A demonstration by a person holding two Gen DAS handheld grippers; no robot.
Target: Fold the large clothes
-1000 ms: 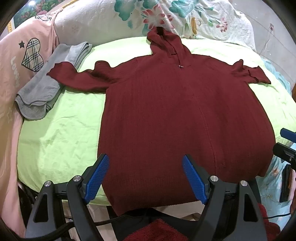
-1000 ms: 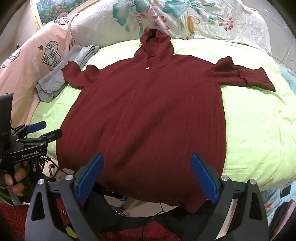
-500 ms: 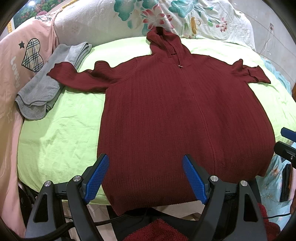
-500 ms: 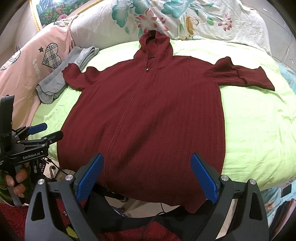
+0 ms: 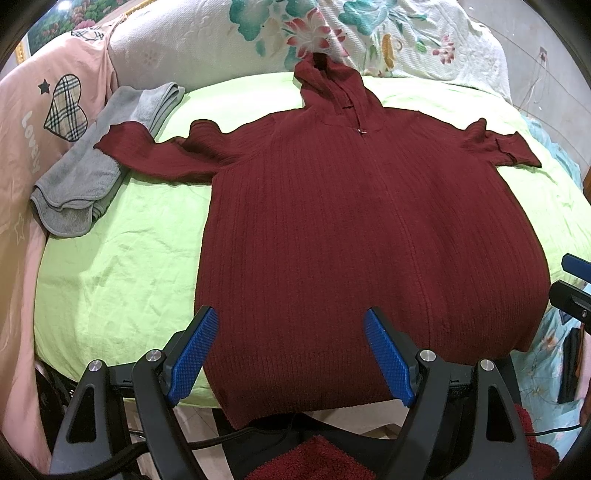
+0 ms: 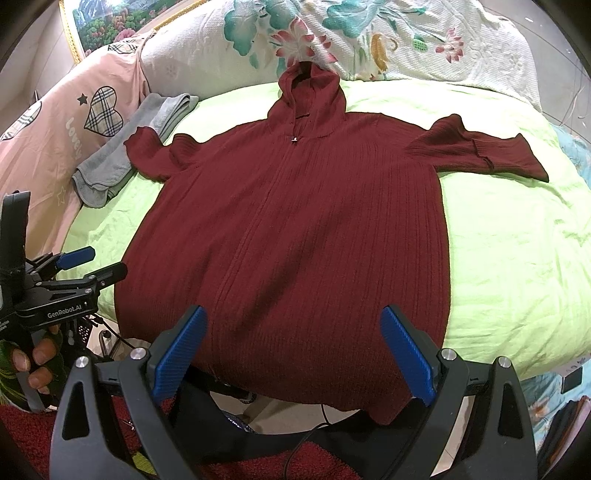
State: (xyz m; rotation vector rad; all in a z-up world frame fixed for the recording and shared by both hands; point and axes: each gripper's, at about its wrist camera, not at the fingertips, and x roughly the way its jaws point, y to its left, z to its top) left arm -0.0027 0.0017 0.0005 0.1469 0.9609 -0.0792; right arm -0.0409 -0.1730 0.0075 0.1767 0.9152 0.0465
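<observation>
Hanging over bed edge [image 5: 110,280], maroon hoodie [image 5: 354,236] hem, left claw [image 5: 291,354], right claw [image 6: 291,354] both spread wide, empty

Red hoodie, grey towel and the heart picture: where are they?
Red hoodie [image 5: 351,229]: left wrist view, middle of its ribbed front.
Grey towel [image 5: 85,184]: left wrist view, its folded flat part.
Heart picture [image 6: 103,110]: right wrist view, its plaid middle.

Ahead of the jaws, a bed under a lime-green sheet [image 5: 110,280], creased and brightly lit. Beyond it, propped a white floral quilt [image 5: 388,40] with teal leaves and red blossoms. Up and to the left, lay a pink pillow [image 6: 48,147] with a plaid heart, beside a folded grey cloth [image 5: 85,184]. Behind, showed a gilt-framed landscape picture [image 6: 107,26]. Below, pale floor.
</observation>
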